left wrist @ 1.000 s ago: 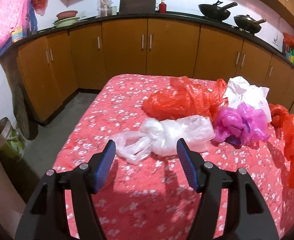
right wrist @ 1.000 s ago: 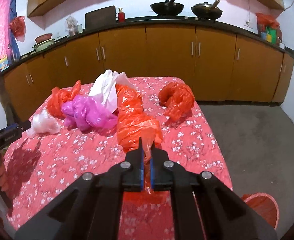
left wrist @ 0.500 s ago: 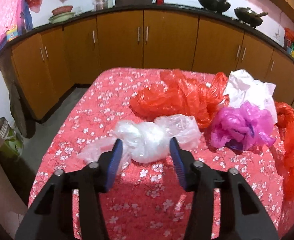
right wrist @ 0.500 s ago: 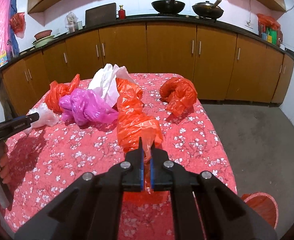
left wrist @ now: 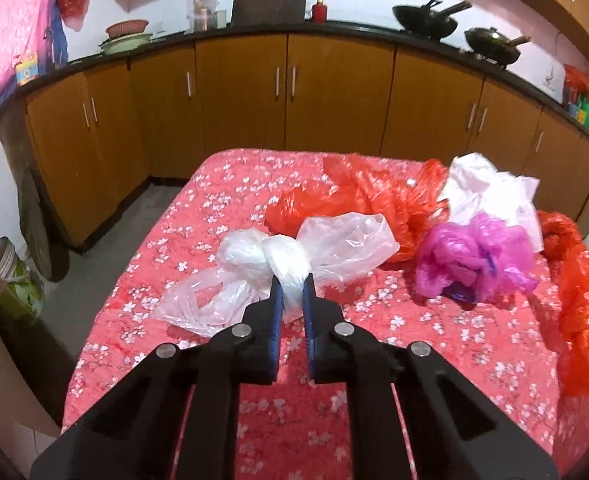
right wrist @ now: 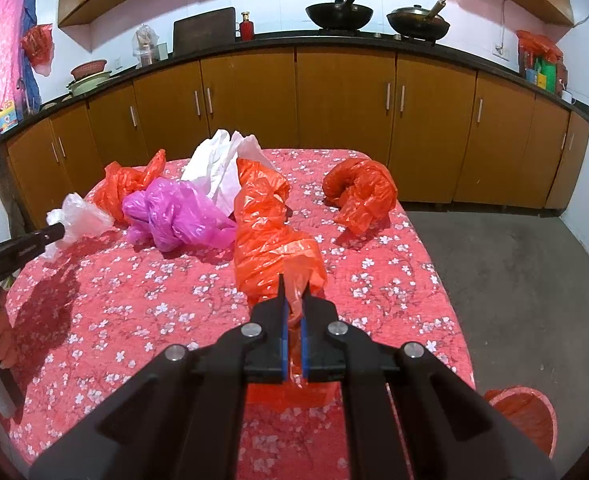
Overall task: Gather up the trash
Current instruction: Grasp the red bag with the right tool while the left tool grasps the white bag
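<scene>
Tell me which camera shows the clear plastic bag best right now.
The left wrist view: the clear plastic bag lies centre frame, its knotted middle pinched in the left tool. The right wrist view shows only a small crumpled end at the far left edge.
</scene>
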`<action>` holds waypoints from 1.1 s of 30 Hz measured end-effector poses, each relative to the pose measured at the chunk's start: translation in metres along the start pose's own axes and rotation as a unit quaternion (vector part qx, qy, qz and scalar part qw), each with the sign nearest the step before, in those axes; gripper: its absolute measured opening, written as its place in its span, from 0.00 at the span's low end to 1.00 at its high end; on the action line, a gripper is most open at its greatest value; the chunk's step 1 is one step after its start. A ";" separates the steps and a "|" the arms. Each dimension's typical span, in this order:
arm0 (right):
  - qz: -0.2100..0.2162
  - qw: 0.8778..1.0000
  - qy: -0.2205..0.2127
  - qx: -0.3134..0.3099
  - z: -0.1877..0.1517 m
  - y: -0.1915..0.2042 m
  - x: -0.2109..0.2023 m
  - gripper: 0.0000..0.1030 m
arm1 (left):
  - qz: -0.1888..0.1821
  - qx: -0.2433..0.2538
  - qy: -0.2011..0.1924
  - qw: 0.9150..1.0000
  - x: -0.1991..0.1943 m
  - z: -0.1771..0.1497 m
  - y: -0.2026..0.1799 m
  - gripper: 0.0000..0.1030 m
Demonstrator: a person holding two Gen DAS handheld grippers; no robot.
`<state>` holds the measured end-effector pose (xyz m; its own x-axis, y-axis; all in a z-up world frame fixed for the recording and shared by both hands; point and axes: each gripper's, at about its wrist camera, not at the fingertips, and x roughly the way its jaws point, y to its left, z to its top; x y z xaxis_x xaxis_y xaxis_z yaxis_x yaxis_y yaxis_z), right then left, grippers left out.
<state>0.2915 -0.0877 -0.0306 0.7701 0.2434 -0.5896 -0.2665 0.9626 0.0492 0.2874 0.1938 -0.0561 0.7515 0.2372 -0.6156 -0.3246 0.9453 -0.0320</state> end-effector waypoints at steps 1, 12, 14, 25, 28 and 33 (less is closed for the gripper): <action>0.001 1.000 -0.001 0.001 0.000 0.000 -0.001 0.06 | -0.004 0.001 -0.004 1.000 -0.004 0.000 0.001 0.09; 0.009 1.000 -0.013 0.002 0.001 0.000 -0.019 0.06 | -0.036 0.018 -0.034 0.999 -0.050 -0.001 -0.006 0.08; 0.010 1.000 -0.017 0.003 0.002 -0.001 -0.024 0.06 | -0.043 0.023 -0.041 0.998 -0.059 0.000 -0.013 0.08; 0.000 0.998 -0.054 0.011 0.014 -0.017 -0.062 0.06 | -0.080 0.045 -0.061 0.994 -0.092 0.002 -0.056 0.08; -0.009 0.998 -0.065 0.014 0.014 -0.028 -0.073 0.06 | -0.096 0.056 -0.065 0.992 -0.100 0.001 -0.074 0.08; -0.037 0.996 -0.081 0.020 0.010 -0.054 -0.093 0.06 | -0.124 0.075 -0.066 0.987 -0.110 -0.003 -0.106 0.08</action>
<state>0.2395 -0.1610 0.0296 0.8710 0.1850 -0.4551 -0.1849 0.9817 0.0453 0.2369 0.0667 0.0127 0.8690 0.0118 -0.4947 -0.0400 0.9981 -0.0465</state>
